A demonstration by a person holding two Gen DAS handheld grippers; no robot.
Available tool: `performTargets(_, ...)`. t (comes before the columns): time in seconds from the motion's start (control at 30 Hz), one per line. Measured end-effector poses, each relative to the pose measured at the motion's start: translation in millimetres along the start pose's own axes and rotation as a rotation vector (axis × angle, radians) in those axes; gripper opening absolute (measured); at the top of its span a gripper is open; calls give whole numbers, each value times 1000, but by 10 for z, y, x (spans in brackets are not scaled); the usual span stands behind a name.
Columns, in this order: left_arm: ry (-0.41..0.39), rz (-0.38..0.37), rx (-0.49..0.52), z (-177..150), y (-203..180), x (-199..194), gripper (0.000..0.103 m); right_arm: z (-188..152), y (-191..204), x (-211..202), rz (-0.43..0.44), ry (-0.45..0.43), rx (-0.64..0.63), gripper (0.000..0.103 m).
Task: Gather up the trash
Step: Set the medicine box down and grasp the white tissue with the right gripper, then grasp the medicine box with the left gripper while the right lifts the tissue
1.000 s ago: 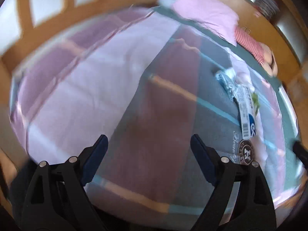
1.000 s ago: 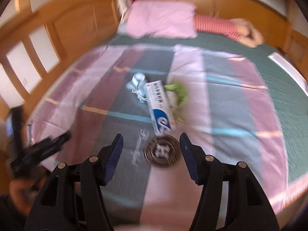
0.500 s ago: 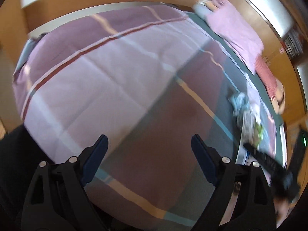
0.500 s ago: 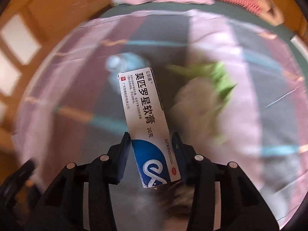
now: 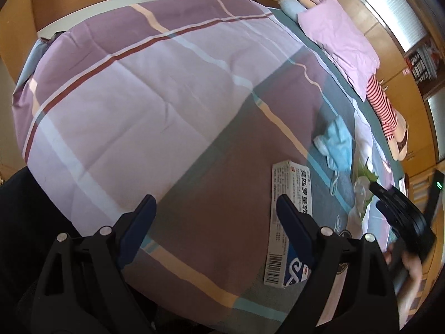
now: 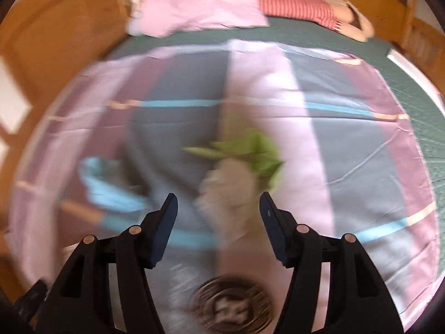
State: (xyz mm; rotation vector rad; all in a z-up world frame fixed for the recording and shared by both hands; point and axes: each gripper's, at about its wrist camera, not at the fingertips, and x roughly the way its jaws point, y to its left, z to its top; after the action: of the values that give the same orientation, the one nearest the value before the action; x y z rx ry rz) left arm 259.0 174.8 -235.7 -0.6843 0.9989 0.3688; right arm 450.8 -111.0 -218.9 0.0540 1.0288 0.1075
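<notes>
A white and blue ointment box (image 5: 286, 217) lies on the plaid bedspread (image 5: 133, 105), just beyond my open, empty left gripper's (image 5: 215, 208) right finger. A crumpled light blue face mask (image 5: 338, 143) lies beyond it, also blurred in the right wrist view (image 6: 108, 186). A green and white wrapper (image 5: 361, 183) lies to the right; in the right wrist view the wrapper (image 6: 239, 164) sits just ahead of my open, empty right gripper (image 6: 218, 208). The right gripper also shows in the left wrist view (image 5: 400, 217).
A pink pillow (image 6: 203, 2) and a doll in red-striped clothes (image 6: 311, 8) lie at the head of the bed. Wooden bed frame (image 6: 50, 41) runs along the left. A round dark emblem (image 6: 230, 309) is printed on the bedspread near the front edge.
The right gripper, which was closed around the ointment box half a second ago, now stands open over the wrapper; the box lies near the left gripper. The left view swung toward the trash.
</notes>
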Motion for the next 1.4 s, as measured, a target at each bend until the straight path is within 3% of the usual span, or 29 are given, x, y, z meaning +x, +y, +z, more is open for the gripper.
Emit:
performTargets(0.07,0,4,8,-2,-20,16,88,8,-2,164,-8,22,-2,55)
performTargets(0.1,-1,6,10,1,-27,25,88,1,46,222,-22,23,-25,49)
performTargets(0.17,0,8,22,-3,-64,40,88,-44,102,193,-64,15,-79,24)
performTargets(0.23,1,6,38,-10,-92,42,88,-147,61,90,-18,23,-84,16)
performTargets(0.5,7,-1,13,-2,-24,42,88,-646,54,-473,255,109,-82,15)
performTargets(0.57,10,-11,25,-13,-47,45,88,-783,112,-588,230,122,-139,15)
performTargets(0.7,19,-59,75,-44,-162,55,88,-982,139,-707,76,123,-197,15)
performTargets(0.8,33,-85,193,-102,-412,102,88,-1093,73,-832,67,105,-159,15)
performTargets(0.9,61,-43,351,-217,-721,237,88,-1213,13,-992,63,69,-131,15)
performTargets(1.03,94,49,478,-367,-896,419,87,-1422,-12,-1209,56,26,-116,15)
performTargets(1.17,40,153,556,-413,-934,423,50,-1584,-88,-1344,62,-8,-60,15)
performTargets(1.23,22,152,550,-391,-909,382,34,-1650,-106,-1391,57,-28,-39,15)
performTargets(1.3,23,136,542,-378,-881,359,23,-1711,-134,-1447,53,-45,-18,15)
performTargets(1.4,14,128,552,-395,-879,323,22,-1803,-186,-1558,50,-83,16,15)
